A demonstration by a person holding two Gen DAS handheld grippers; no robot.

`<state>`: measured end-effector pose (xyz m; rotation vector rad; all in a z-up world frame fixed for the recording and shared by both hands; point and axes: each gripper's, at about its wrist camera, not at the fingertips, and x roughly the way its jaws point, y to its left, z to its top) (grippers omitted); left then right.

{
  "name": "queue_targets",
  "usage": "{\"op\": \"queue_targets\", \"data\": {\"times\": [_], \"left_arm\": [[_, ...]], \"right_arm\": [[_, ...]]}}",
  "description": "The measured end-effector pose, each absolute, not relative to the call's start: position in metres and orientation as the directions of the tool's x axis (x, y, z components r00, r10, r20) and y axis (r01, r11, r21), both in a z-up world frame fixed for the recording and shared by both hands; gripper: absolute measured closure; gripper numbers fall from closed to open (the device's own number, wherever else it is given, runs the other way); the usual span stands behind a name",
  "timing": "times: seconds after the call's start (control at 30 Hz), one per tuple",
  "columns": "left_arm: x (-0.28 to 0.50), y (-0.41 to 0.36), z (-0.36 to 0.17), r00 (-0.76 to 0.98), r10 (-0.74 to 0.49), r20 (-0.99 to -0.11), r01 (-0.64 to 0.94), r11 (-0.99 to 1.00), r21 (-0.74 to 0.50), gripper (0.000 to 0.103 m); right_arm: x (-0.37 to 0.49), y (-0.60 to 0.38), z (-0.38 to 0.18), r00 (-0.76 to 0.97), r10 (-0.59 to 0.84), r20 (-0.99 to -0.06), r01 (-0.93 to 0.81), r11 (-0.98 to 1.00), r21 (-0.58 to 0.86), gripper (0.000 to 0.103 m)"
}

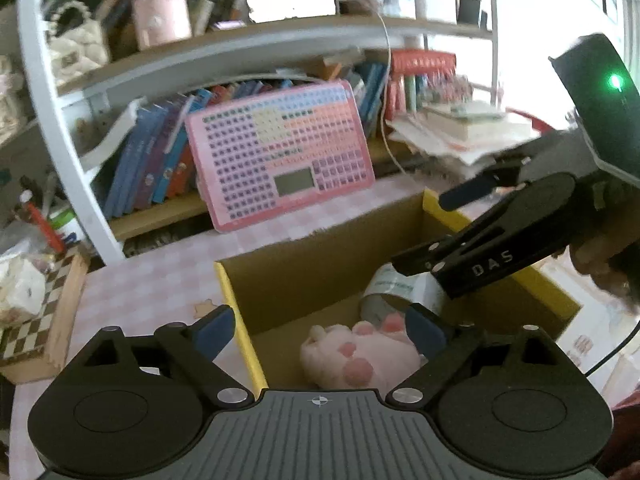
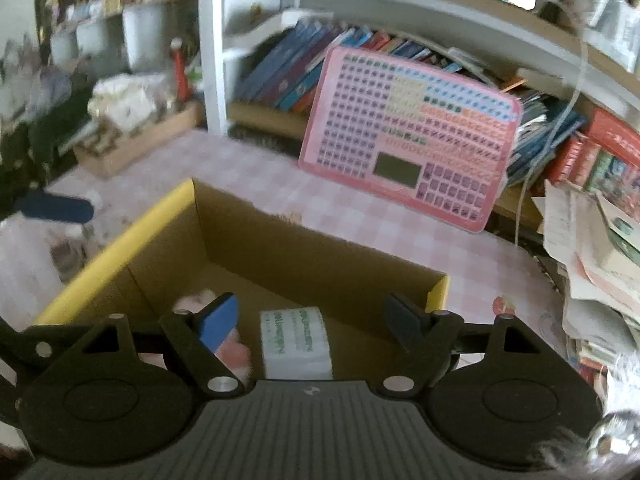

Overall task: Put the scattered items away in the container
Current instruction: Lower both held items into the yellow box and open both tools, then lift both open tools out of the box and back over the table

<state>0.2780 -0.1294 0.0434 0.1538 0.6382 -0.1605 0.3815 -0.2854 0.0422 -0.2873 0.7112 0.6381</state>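
With the plush toy [image 1: 352, 356] and tape roll [image 2: 296, 344] lying in the box [image 1: 240, 320], both grippers' jaws gape empty; lifting straight clear avoids snagging.

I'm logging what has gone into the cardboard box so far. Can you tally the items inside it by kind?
Pink plush toy: 1
White tape roll with green print: 1
Total in the cardboard box: 2
Part of the box floor is hidden behind both tools, so more could lie unseen.
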Motion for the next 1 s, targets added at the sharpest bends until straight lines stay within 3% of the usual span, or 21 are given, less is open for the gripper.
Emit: {"op": "queue_targets", "data": {"times": [0.47, 1.0], "left_arm": [[0.22, -0.111, 0.049, 0.807, -0.155, -0.57, 0.214, 0.976, 0.037, 0.007], [0.149, -0.042, 0.038, 0.758, -0.214, -0.616, 0.253, 0.967, -0.024, 0.007]], "right_arm": [[0.305, -0.303, 0.064, 0.678, 0.414, -0.608, -0.505, 0.863, 0.025, 0.02], [0.204, -0.259, 0.048, 0.727, 0.28, -0.627, -0.341, 0.94, 0.024, 0.02]]}}
